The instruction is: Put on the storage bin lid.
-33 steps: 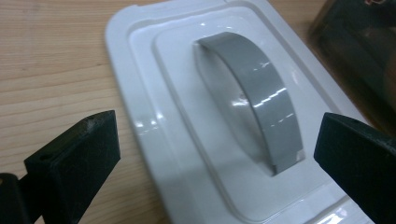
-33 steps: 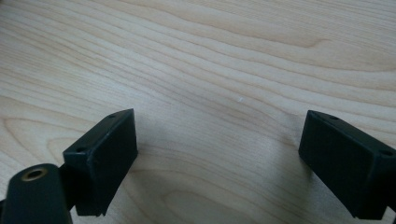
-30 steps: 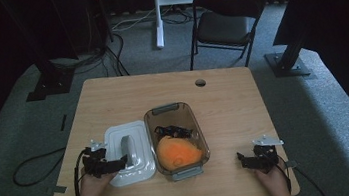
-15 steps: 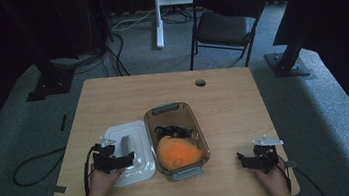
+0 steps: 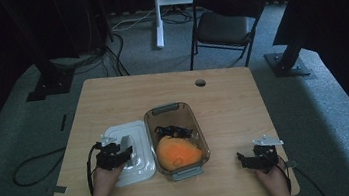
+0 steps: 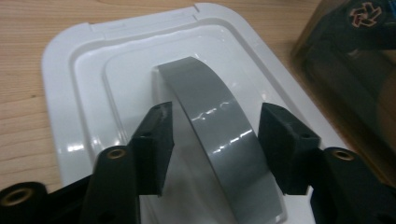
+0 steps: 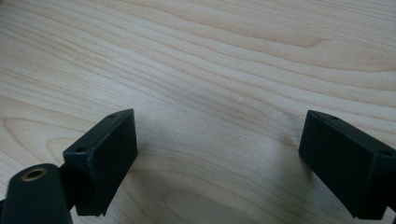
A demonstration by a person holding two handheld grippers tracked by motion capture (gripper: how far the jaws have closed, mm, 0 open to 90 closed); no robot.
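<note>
A white lid (image 5: 139, 172) lies flat on the wooden table (image 5: 223, 102), left of a clear brown container (image 5: 166, 108). The container holds an orange lump (image 5: 179, 153) and a black tangled item (image 5: 171, 130). An arched grey handle strap (image 6: 219, 130) crosses the lid (image 6: 70, 93). My left gripper (image 6: 215, 116) sits over the lid (image 5: 123, 152); its jaws have just been closing and now grip the strap's two edges. My right gripper (image 5: 243, 159) rests open near the table's front right, with bare wood between its fingers (image 7: 219, 130).
The container's wall (image 6: 345, 56) stands close to the right of the left gripper. A cable hole (image 5: 200, 82) is in the table's far side. A black chair (image 5: 226, 21) and stand legs are on the carpet beyond the table.
The left hand has moved a little right onto the lid and its jaws have narrowed around the grey handle strap. The right hand has stayed put.
</note>
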